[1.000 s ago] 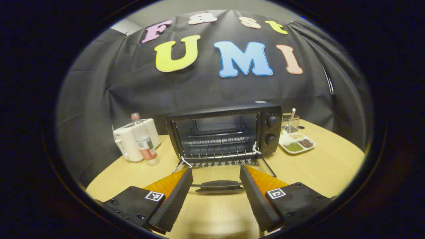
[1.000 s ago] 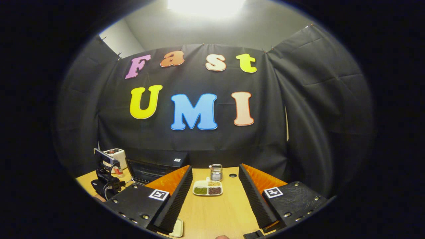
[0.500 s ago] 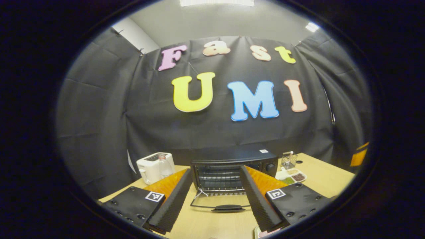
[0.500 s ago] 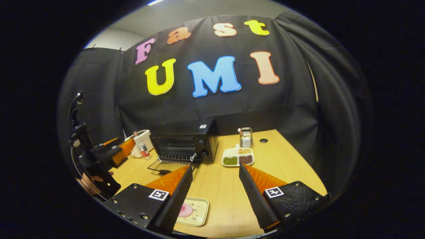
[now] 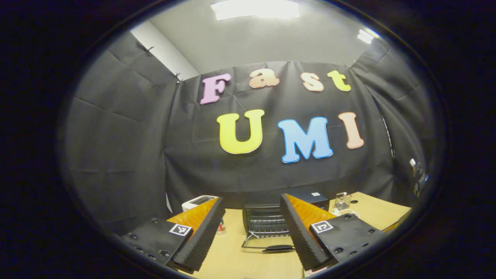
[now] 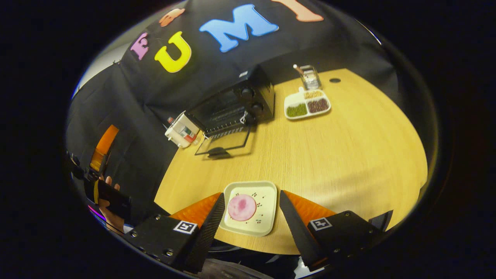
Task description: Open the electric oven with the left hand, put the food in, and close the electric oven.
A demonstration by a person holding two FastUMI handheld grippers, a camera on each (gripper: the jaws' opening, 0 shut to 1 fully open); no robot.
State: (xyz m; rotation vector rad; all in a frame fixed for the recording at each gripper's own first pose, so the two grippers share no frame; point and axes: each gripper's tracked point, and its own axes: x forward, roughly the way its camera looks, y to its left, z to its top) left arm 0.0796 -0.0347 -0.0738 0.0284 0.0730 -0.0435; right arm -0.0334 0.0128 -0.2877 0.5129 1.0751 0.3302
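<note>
The black electric oven (image 5: 266,220) stands at the back of the table with its glass door (image 5: 271,244) folded down flat, handle toward me. My left gripper (image 5: 252,198) hangs open well in front of it, holding nothing. In the right gripper view the oven (image 6: 232,104) and its lowered door (image 6: 224,141) lie far off. A pink round slice of food (image 6: 241,207) rests on a cream square plate (image 6: 267,193) at the table's near edge. My right gripper (image 6: 251,194) is open just above that plate, one finger on each side, not touching it.
A white toaster (image 6: 179,130) and a bottle (image 6: 190,136) stand left of the oven. To its right are a divided dish of beans (image 6: 307,104) and a wire holder (image 6: 310,76). A hand (image 6: 109,193) holds the other gripper at the far left. The wooden table (image 6: 329,155) stretches between.
My left gripper has drawn back and up from the door handle, so the oven looks smaller. My right gripper has tipped down and come over the plate of food.
</note>
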